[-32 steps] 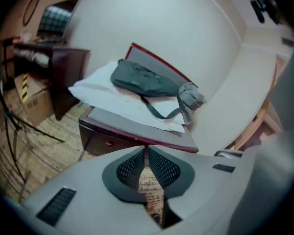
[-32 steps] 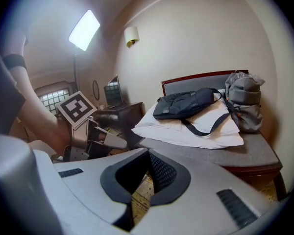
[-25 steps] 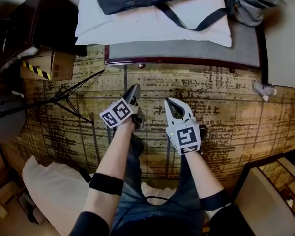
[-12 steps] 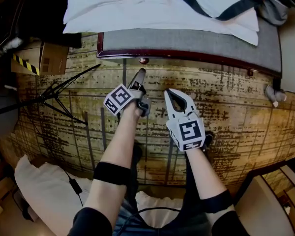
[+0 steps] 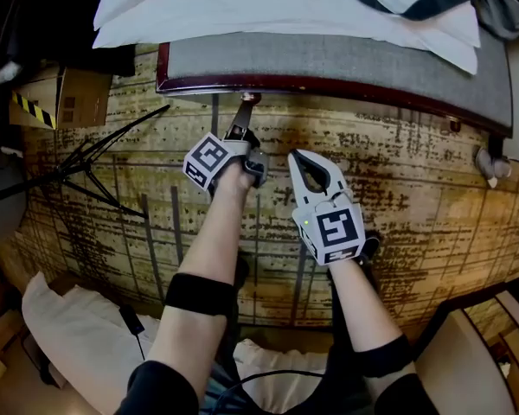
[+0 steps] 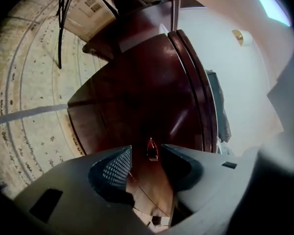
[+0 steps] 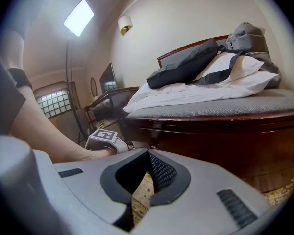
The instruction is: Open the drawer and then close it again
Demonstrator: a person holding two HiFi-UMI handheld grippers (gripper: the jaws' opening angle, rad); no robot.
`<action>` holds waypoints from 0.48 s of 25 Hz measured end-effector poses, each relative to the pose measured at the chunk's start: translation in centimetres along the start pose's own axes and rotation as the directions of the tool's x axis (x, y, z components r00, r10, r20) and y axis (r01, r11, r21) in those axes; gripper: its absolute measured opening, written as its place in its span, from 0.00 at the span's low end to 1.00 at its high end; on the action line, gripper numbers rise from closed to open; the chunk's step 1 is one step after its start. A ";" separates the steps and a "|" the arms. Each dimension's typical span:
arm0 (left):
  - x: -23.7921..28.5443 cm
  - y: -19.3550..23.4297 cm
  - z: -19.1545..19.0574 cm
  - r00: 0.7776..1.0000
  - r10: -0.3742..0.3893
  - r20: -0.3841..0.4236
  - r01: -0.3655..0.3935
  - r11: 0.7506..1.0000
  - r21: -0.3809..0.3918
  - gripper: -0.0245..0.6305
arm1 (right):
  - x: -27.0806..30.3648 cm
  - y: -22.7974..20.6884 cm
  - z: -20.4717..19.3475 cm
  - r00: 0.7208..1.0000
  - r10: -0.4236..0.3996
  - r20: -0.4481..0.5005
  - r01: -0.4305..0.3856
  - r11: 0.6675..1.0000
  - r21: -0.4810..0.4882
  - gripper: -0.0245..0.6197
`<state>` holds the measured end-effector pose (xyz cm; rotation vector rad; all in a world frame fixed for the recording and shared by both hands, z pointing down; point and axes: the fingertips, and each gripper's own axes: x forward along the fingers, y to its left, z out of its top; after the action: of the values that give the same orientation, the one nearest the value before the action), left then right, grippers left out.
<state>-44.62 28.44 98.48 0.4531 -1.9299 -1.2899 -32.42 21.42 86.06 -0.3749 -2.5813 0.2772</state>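
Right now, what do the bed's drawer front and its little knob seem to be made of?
Drawer front: dark reddish wood, apparently lacquered; it shows glossy highlights. Knob: probably polished metal, judging by its shine, though too small to be sure.

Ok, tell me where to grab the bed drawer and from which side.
Take the small knob on the drawer front, straight on from the carpet side, one jaw on each flank. It is the only part that stands out from the flat wood. The left gripper, whose jaws have just been opening, points at it. The knob shows in the gap ahead, not yet gripped.
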 end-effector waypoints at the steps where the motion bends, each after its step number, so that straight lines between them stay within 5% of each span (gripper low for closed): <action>1: 0.2 0.2 0.1 1.000 -0.009 0.006 0.009 1.000 -0.004 0.32 | 0.1 -0.2 -0.3 1.000 -0.004 0.002 0.004 1.000 -0.002 0.04; 12: 1.1 -0.5 0.5 0.982 -0.164 0.093 0.173 0.981 -0.091 0.26 | 0.0 -1.1 -2.4 1.000 -0.016 -0.018 0.016 1.000 0.003 0.04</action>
<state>-45.74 27.82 98.35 0.5286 -1.9202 -1.5288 -31.40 20.71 88.41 -0.3539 -2.5645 0.2707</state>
